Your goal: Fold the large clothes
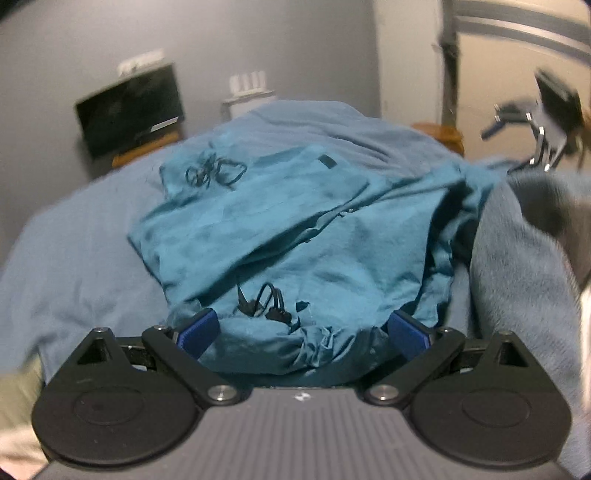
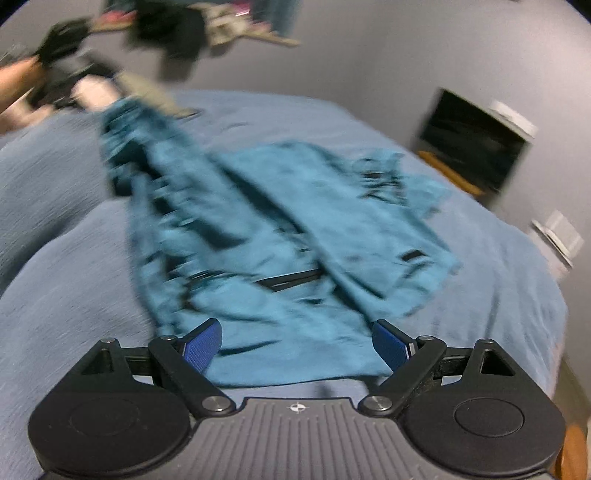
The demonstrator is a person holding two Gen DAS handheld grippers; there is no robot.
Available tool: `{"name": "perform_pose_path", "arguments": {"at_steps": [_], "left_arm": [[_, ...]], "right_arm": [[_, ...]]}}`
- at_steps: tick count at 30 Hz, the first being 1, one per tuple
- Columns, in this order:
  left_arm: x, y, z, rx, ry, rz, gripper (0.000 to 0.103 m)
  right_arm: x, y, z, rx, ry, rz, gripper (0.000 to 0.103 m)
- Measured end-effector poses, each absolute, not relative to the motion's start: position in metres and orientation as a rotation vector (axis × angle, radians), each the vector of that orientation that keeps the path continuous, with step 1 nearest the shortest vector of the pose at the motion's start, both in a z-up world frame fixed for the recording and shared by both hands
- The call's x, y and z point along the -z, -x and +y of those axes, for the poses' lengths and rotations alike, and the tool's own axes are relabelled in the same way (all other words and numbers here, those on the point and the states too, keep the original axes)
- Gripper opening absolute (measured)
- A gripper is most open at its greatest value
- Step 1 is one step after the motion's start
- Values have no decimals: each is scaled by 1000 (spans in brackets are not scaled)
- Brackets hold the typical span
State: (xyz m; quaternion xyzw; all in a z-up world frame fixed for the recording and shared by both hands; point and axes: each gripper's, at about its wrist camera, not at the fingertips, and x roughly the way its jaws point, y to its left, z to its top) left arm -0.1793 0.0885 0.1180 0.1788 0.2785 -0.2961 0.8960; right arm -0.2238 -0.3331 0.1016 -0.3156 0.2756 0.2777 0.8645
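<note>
A teal garment (image 1: 295,221) lies crumpled on the blue bed cover (image 1: 74,240), with black drawstrings (image 1: 214,173) on top of it. My left gripper (image 1: 302,332) is open wide, and a bunched end of the garment sits between its blue pads (image 1: 195,332) without being pinched. In the right wrist view the garment (image 2: 277,221) stretches away in a long band to the upper left. My right gripper (image 2: 297,345) is open over its near hem, pads (image 2: 391,347) apart from the cloth. Each gripper shows only as a blur in the other's view.
A black screen (image 1: 129,114) on a wooden stand is against the grey wall beyond the bed. A grey blanket (image 1: 524,240) is heaped to the right of the garment. Clothes (image 2: 177,33) are piled at the far side, and a person's hand (image 2: 14,85) shows at the upper left.
</note>
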Motion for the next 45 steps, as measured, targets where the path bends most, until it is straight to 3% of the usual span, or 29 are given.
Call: {"name": "perform_pose_path", "arguments": {"at_steps": [6,16,18,20,22,23,28,36,45], "left_arm": [[-123,184,75,721,-421,523,99],[-100,169,75,776,-544,637,99],[-92,164,74,741,-565,635,93],[-86,160,76,727,-580,645,83],[-82,156,82,750,-551,650,73],[-83,154,86,759,-530,645,64],[-93,146,98,729,-466,585,45],[-117,103,101,575,-327,392,41],[-133,11,86,418,-246,351,39]], "right_arm": [[-96,227,-309,-655,788,590,92],[-85,231,-305,-743,862,725,89],[-79,224,-304,-746,862,720,88],[-74,218,-303,-742,866,686,70],[-70,210,-304,-764,852,702,59],[-69,207,-305,-779,840,707,56],[-81,195,-319,-770,730,643,34],[-124,143,-347,-561,371,353,28],[-130,55,-340,-338,226,303,26]]}}
